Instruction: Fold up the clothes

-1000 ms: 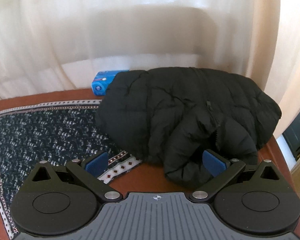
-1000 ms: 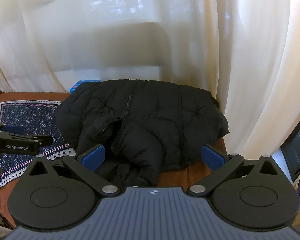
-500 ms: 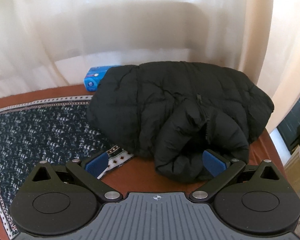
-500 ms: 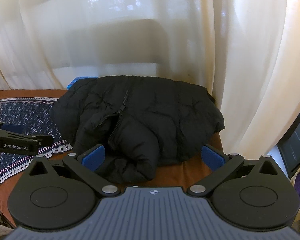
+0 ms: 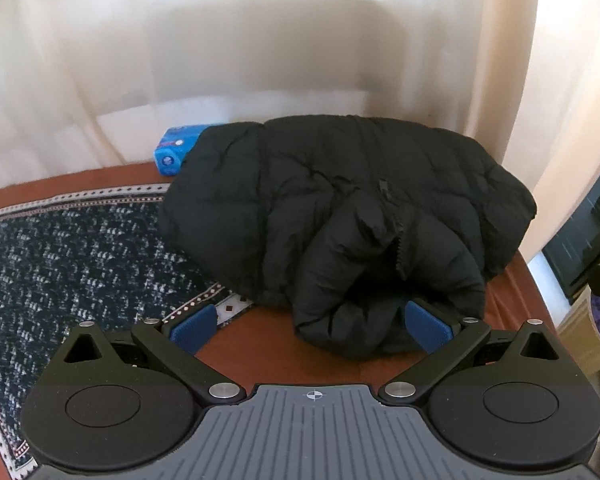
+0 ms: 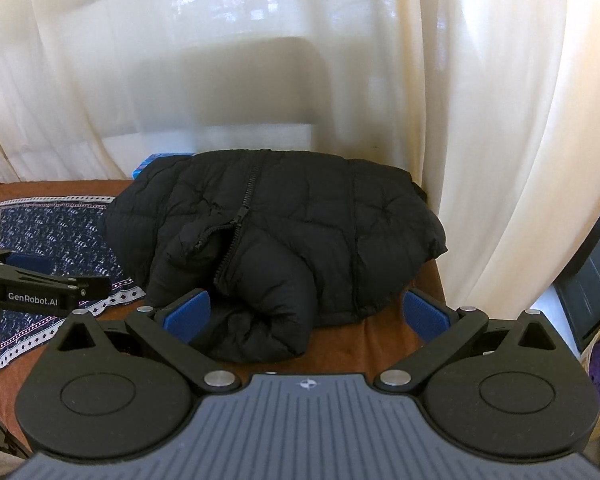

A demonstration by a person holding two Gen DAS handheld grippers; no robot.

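jacket (image 5: pixel 340 216) bundled at table (image 5: pixel 260 344) far right edge; left gripper (image 5: pixel 312 326), right gripper (image 6: pixel 306 316) both wide, empty

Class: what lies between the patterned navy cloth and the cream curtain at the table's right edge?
The black quilted puffer jacket fills that stretch, seen in the right wrist view.
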